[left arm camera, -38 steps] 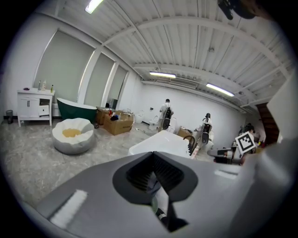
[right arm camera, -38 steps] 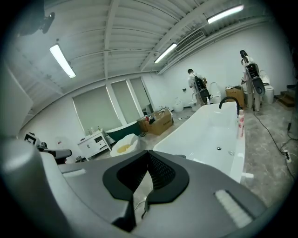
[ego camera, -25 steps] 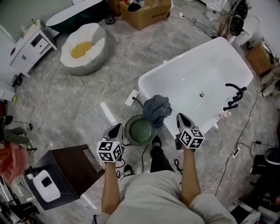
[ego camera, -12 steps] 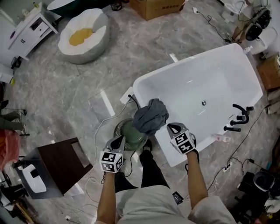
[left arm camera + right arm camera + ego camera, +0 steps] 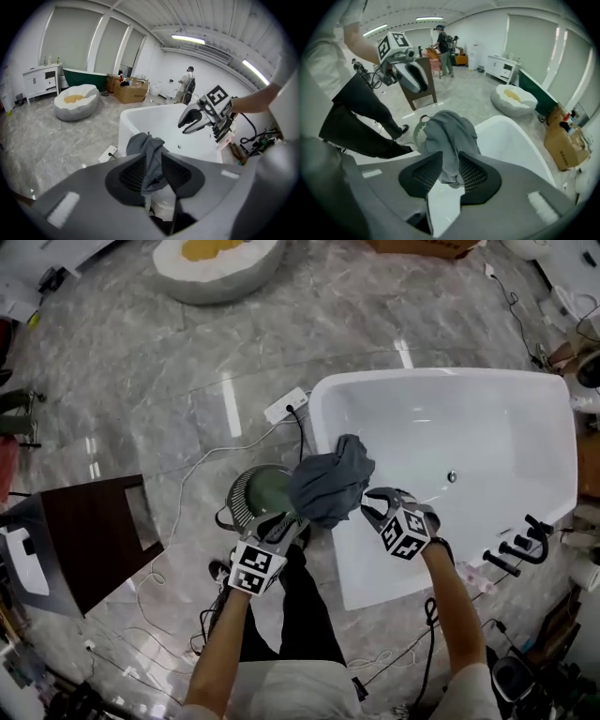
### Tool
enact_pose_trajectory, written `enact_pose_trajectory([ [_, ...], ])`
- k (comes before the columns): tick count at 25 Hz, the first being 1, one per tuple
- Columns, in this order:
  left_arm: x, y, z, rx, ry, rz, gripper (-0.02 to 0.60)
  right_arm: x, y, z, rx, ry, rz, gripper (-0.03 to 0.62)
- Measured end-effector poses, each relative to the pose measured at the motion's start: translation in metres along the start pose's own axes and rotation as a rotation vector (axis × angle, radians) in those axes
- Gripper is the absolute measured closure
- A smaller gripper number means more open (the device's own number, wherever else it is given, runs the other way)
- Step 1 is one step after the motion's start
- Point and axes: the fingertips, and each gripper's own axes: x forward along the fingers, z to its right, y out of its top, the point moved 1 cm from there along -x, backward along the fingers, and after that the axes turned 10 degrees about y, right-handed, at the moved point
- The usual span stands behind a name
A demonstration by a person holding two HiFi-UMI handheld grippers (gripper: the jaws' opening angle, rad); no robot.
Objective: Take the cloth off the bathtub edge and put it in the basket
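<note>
Grey cloth (image 5: pixel 330 486) is draped over the bathtub (image 5: pixel 317 418) rim at its near-left corner, just right of the green basket (image 5: pixel 253 501). Jaws of L gripper (image 5: pixel 289 526) & R gripper (image 5: pixel 372 505) have just been opening. Both are slightly spread, w/ cloth folds betw. them, not pinched.

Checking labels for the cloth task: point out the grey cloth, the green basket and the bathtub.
grey cloth (image 5: pixel 330 486), head view, middle of the bunched fabric.
green basket (image 5: pixel 240 493), head view, its left wall.
bathtub (image 5: pixel 441 374), head view, its far rim.
</note>
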Motion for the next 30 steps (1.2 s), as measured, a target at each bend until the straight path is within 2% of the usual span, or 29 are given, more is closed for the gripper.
enact_pose_trajectory([
  [2,0.012,-0.005,0.004,0.019,-0.055,-0.013,0.390,0.021,-0.007,-0.002,-0.100,0.053,-0.074,0.445],
  [4,0.024,-0.010,0.012,0.018,-0.148,0.015,0.365,0.043,-0.021,-0.004,-0.233,0.098,-0.202,0.423],
  [6,0.038,-0.019,0.017,0.003,-0.199,0.052,0.331,0.062,-0.028,-0.001,-0.327,0.129,-0.274,0.353],
  [8,0.049,-0.022,0.014,0.019,-0.184,0.061,0.288,0.073,-0.023,0.004,-0.343,0.145,-0.242,0.288],
  [11,0.070,-0.029,0.010,0.103,-0.142,0.070,0.198,0.084,-0.012,0.019,-0.377,0.124,-0.173,0.163],
  [13,0.083,-0.030,0.015,0.157,-0.148,0.080,0.159,0.093,-0.013,0.027,-0.443,0.108,-0.189,0.096],
  [16,0.106,-0.030,0.019,0.219,-0.142,0.094,0.097,0.108,-0.022,0.029,-0.525,0.142,-0.252,0.030],
  [18,0.121,-0.035,0.021,0.272,-0.133,0.099,0.031,0.121,-0.023,0.031,-0.525,0.151,-0.264,0.022],
  [23,0.151,-0.059,0.040,0.397,-0.191,0.049,-0.034,0.138,-0.017,0.039,-0.484,0.129,-0.247,0.022],
  [30,0.164,-0.065,0.049,0.410,-0.298,0.005,-0.043,0.140,-0.018,0.039,-0.472,0.090,-0.246,0.036],
])
